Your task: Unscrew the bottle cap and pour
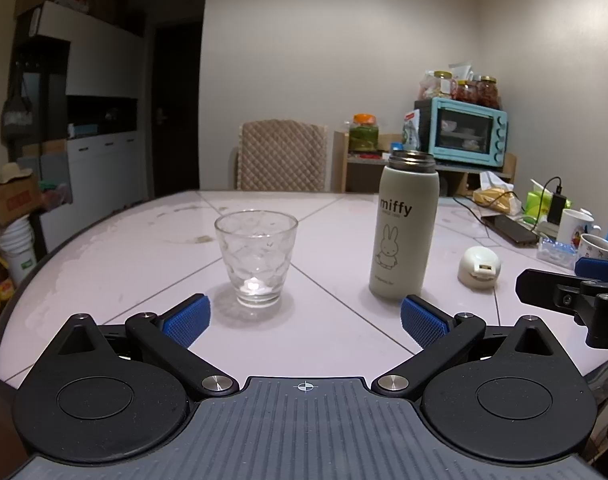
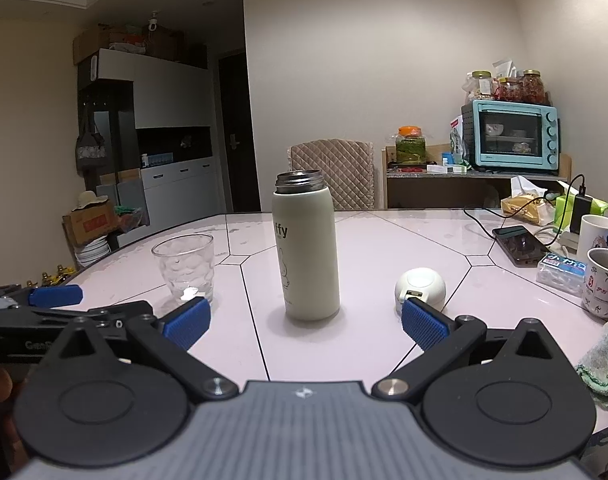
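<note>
Item 1: one white, glossy counter with dark seam lines. Its curved edge runs along the left in both views; the near centre is bare, giving open room in front of both tools. The far right side is crowded with clutter.

Item 2: one cream cylindrical metal bottle printed "miffy" with a rabbit drawing. It stands upright near the counter's middle, its steel threaded mouth uncovered. It touches nothing else.

Item 3: one clear dimpled drinking glass, upright, left of the bottle and apart from it; no liquid is visible inside.

Item 4: one white domed bottle cap, resting on the counter right of the bottle, apart from it.

Item 5: two mugs at the right edge, one white and one patterned.

Tools: left gripper, jaws spread wide and holding nothing, low before glass and bottle. Right gripper, jaws likewise spread and empty, facing the bottle; its right blue pad overlaps the cap in view, contact not determinable.

View differences: the right wrist view alone shows a green cloth at the near right edge. Each view shows the other tool at its margin.
</note>
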`<state>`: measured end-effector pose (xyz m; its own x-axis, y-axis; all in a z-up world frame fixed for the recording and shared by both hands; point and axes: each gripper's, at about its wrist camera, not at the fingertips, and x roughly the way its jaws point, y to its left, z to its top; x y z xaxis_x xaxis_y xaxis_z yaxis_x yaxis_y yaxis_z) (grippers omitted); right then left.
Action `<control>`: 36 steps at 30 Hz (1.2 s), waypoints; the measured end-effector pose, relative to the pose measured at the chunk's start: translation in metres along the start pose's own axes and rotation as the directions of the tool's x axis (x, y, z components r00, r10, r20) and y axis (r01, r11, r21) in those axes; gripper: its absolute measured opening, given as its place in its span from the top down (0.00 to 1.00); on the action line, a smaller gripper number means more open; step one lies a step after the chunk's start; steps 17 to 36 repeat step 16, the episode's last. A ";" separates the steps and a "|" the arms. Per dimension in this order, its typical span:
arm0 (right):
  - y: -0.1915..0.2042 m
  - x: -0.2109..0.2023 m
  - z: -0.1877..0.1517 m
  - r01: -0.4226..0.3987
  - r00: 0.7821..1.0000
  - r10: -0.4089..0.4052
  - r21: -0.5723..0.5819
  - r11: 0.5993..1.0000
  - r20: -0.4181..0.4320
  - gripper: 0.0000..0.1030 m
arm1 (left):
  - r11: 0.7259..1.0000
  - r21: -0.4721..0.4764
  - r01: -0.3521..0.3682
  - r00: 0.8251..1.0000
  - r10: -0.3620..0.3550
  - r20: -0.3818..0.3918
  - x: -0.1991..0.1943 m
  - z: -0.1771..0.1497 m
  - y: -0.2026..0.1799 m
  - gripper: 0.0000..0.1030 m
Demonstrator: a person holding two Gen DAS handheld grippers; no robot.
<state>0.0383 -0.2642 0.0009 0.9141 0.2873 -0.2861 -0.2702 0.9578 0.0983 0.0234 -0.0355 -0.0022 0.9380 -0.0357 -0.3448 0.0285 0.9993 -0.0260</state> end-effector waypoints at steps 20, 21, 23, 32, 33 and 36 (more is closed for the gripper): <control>0.003 -0.003 -0.003 -0.001 1.000 0.001 0.000 1.000 -0.003 0.00 | 1.000 -0.005 0.002 1.000 -0.002 0.003 -0.001 -0.001 0.001 0.00; 0.003 -0.003 -0.003 -0.001 1.000 0.001 0.000 1.000 -0.003 0.00 | 1.000 -0.005 0.002 1.000 -0.002 0.003 -0.001 -0.001 0.001 0.00; 0.003 -0.003 -0.003 -0.001 1.000 0.001 0.000 1.000 -0.003 0.00 | 1.000 -0.005 0.002 1.000 -0.002 0.003 -0.001 -0.001 0.001 0.00; 0.003 -0.003 -0.003 -0.001 1.000 0.001 0.000 1.000 -0.003 0.00 | 1.000 -0.005 0.002 1.000 -0.002 0.003 -0.001 -0.001 0.001 0.00; 0.003 -0.003 -0.003 -0.001 1.000 0.001 0.000 1.000 -0.003 0.00 | 1.000 -0.005 0.002 1.000 -0.002 0.003 -0.001 -0.001 0.001 0.00; 0.003 -0.003 -0.003 -0.001 1.000 0.001 0.000 1.000 -0.003 0.00 | 1.000 -0.005 0.002 1.000 -0.002 0.003 -0.001 -0.001 0.001 0.00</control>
